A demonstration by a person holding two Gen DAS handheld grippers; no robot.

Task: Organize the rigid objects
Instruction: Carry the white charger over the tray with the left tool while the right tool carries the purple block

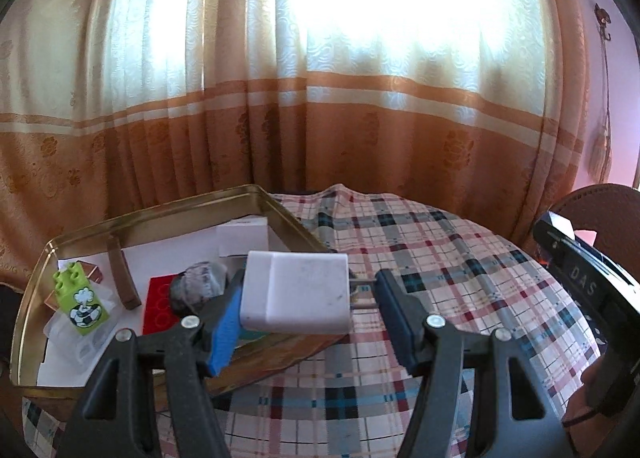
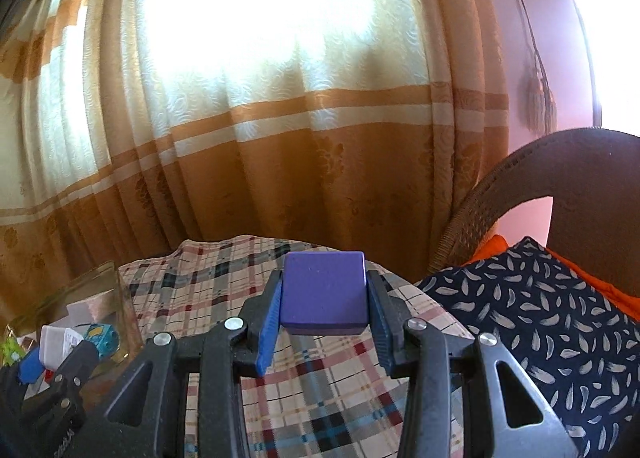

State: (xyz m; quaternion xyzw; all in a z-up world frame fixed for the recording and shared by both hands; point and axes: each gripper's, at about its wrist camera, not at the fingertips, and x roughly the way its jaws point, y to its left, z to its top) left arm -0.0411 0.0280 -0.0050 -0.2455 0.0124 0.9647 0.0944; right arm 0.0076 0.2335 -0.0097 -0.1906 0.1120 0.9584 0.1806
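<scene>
My left gripper [image 1: 308,298] was clamped on a white plug adapter [image 1: 294,292], held w/ its two metal prongs [image 1: 362,292] against the right-hand pad and its body against the blue left pad, up in the air over the near corner of the gold tin tray [image 1: 160,213]. My right gripper [image 2: 322,310] was clenched on a purple block [image 2: 324,292], both pads pressed to its sides, above the plaid tablecloth [image 2: 320,398].

Only the left cam showed the tray's inside: a green toy brick w/ a football print [image 1: 80,298] leaning near the left wall, a brown strip [image 1: 120,274], a red card [image 1: 160,304], a grey stone-like lump [image 1: 198,286], a white box [image 1: 244,236] at the back, all on white paper. It also caught the right gripper's black body [image 1: 588,282] at the far right edge.

Only the right cam showed the wicker chair [image 2: 540,169], the dark cushion w/ pale leaf marks [image 2: 540,330] and an orange cloth [image 2: 624,298] behind it. In that view the tray was just a blurry corner at the left, and the adapter a small white shape low left; a teal thing [image 2: 102,336] beside it, can't tell what. Orange-and-cream curtain [image 1: 320,97] filled the back of both views.
</scene>
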